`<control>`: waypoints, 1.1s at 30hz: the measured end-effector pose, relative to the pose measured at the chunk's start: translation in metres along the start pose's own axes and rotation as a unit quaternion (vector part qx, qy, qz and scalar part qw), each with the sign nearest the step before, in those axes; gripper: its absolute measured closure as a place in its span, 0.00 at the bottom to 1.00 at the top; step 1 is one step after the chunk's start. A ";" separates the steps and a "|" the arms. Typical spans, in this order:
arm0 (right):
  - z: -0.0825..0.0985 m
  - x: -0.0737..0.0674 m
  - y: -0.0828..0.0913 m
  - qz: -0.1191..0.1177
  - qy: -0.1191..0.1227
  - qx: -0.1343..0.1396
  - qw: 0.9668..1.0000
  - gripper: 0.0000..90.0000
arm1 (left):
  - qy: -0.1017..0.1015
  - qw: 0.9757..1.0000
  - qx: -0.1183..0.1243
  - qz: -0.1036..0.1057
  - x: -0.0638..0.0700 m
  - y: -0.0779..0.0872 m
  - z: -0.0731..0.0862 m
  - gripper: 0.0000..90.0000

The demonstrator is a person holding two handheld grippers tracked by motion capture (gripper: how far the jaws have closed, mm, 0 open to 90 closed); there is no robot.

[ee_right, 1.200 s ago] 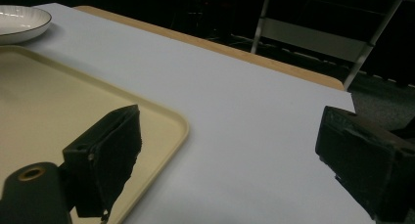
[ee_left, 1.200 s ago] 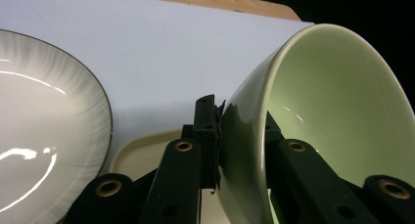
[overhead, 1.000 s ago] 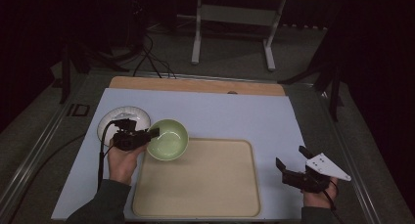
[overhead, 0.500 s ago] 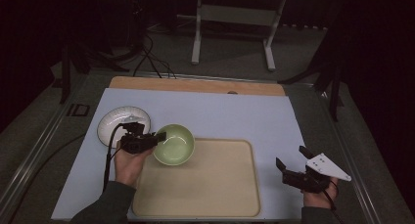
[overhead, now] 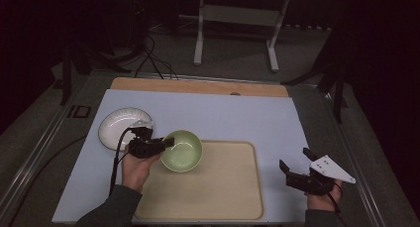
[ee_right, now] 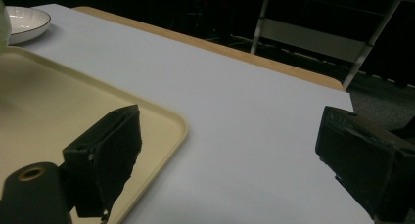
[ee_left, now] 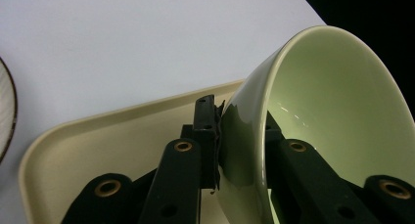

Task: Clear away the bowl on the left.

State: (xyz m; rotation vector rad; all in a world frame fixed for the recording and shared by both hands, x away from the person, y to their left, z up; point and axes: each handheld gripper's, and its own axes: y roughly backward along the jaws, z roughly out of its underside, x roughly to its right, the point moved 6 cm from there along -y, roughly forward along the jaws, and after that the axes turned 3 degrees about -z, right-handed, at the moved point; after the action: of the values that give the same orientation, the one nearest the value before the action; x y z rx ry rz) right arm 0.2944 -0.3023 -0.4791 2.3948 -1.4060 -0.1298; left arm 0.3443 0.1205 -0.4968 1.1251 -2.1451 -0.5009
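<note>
Pale green bowl (overhead: 182,150) held by its rim in the left gripper (overhead: 166,143), one jaw outside the wall and one inside, as the left gripper view shows (ee_left: 313,131); the jaws stand narrow, pinched on the thin wall. The bowl hangs tilted over the far left corner of the cream tray (overhead: 223,187), which lies at the near edge of the pale blue surface (overhead: 237,113). A white plate (overhead: 121,128) with a dark rim sits just left of the tray's far left corner, apart from the bowl. The right gripper (overhead: 297,171) hovers off the tray's right edge near the near right corner of the surface, its jaws wide apart and empty (ee_right: 230,155), with bare surface between them.

Handling, as judged: the bowl looks like glazed ceramic, so stiff, smooth and likely slippery under the pads, moderately heavy for a one-sided rim hold, and liable to chip or crack if dropped or knocked on the tray lip. The rim is the only practical place to take hold; a pinch there lets the bowl swing downward about the pads, so a firm grip and a slow, low set-down suit it
</note>
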 end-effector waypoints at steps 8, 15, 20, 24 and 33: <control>0.000 0.001 0.000 0.000 0.000 0.001 1.000 0.11 | -0.002 1.000 -0.003 0.007 0.005 -0.003 0.002 0.88; 0.000 0.001 0.000 0.000 0.000 0.001 1.000 0.11 | -0.008 1.000 -0.010 0.011 0.012 -0.007 0.006 0.88; 0.000 0.000 0.000 0.000 0.000 0.000 1.000 0.11 | -0.012 1.000 -0.015 0.018 0.018 -0.011 0.009 0.88; 0.000 0.000 0.000 0.000 0.000 0.001 1.000 0.11 | -0.014 0.999 -0.018 0.024 0.023 -0.015 0.012 0.88; 0.000 0.000 0.001 -0.001 0.000 0.000 1.000 0.11 | -0.020 0.999 -0.030 0.024 0.030 -0.023 0.019 0.88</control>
State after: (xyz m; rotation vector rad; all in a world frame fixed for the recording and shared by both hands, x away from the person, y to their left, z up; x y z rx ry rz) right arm 0.2941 -0.3026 -0.4787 2.3953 -1.4041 -0.1293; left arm 0.3325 0.0836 -0.5129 1.0360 -2.1726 -0.5663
